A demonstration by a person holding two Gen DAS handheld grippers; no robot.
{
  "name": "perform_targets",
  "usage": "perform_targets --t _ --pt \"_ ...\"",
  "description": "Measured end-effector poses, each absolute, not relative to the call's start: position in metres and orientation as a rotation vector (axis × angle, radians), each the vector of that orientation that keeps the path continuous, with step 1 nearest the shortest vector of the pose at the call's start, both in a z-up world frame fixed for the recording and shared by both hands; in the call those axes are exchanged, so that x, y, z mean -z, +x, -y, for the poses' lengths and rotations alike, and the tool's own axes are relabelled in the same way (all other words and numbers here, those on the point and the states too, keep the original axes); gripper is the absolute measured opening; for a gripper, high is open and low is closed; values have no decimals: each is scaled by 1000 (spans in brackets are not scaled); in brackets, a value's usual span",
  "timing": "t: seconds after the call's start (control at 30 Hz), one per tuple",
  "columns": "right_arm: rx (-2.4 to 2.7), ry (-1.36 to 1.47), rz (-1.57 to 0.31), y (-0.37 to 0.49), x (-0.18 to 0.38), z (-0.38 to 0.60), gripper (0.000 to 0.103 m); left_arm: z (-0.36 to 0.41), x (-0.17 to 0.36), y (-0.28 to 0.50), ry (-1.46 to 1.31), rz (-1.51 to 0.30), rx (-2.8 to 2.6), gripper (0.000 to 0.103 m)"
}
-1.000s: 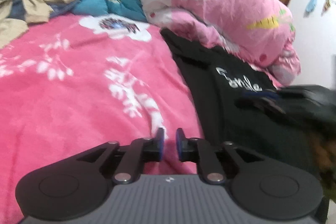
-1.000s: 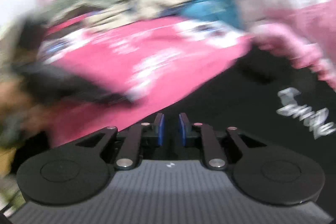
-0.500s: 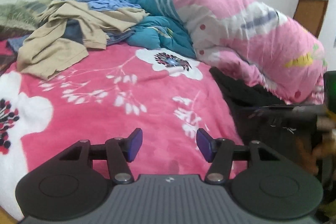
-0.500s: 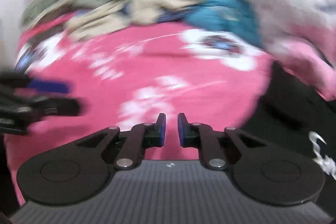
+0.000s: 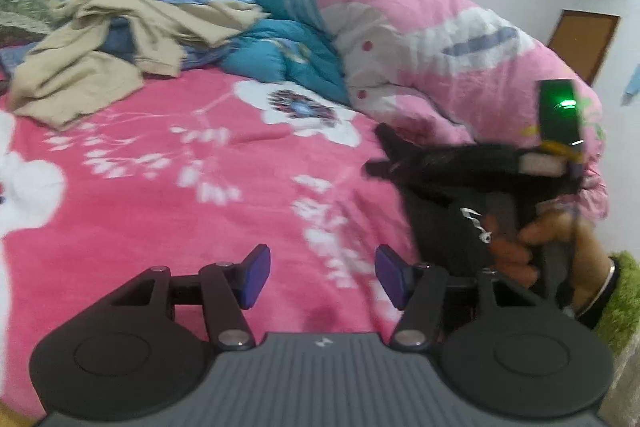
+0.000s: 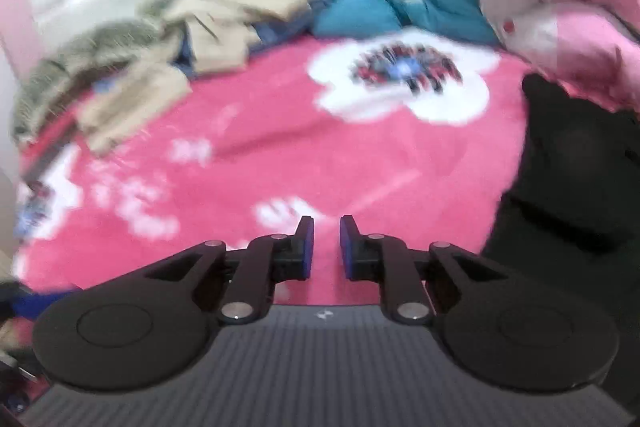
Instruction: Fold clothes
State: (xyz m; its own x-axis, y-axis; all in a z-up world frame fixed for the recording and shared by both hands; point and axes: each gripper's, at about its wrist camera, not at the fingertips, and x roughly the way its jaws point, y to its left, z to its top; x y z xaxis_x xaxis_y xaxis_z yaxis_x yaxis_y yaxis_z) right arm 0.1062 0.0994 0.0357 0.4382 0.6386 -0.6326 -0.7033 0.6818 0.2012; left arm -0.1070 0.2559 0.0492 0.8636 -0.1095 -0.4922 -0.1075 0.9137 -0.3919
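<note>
- Our left gripper (image 5: 322,277) has just been opening its fingers; nothing sits between them.
- Our right gripper (image 6: 323,247) has its fingers nearly closed and empty, the black garment (image 6: 572,179) to their right on the bed (image 6: 280,147).

The right tongs (image 6: 323,247) hang over the pink flowered bed (image 6: 280,147), jaws nearly together and empty; a black garment (image 6: 572,179) lies alongside, rumpled beige clothes (image 6: 208,39) beyond.
</note>
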Motion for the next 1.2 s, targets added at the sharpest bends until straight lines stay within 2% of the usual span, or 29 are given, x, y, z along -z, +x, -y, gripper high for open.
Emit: perform_targets --t 0.17,0.37,0.43,0.53,0.6,0.7,0.8,0.93,1.07,1.2 --pt "-671 159 -697 117 -67 25 20 -212 -45 -85 -457 -576 239 61" --pt "-256 137 -802 89 -35 194 23 -158 -28 -81 -408 -731 410 61" --pt "-176 110 -819 61 -19 236 21 -159 -17 -92 -380 -762 390 56" --pt "-90 74 -779 11 -26 278 25 -175 -19 -111 -414 -754 382 55" --pt "61 -5 -777 -10 -29 312 35 -186 -25 -117 -447 -767 355 61" --pt "176 69 -801 -18 -34 353 36 -185 -38 -114 -387 -769 296 63" --pt "80 148 -712 -7 -55 355 36 -171 -53 -100 -347 -756 275 66" --pt "-182 128 -622 44 -77 293 35 -148 -59 -71 -364 -742 321 69" --pt "-330 169 -724 112 -52 247 35 -142 -41 -56 -410 -824 291 69" --pt "-303 150 -752 89 -32 274 34 -166 -30 -73 -449 -843 302 66"
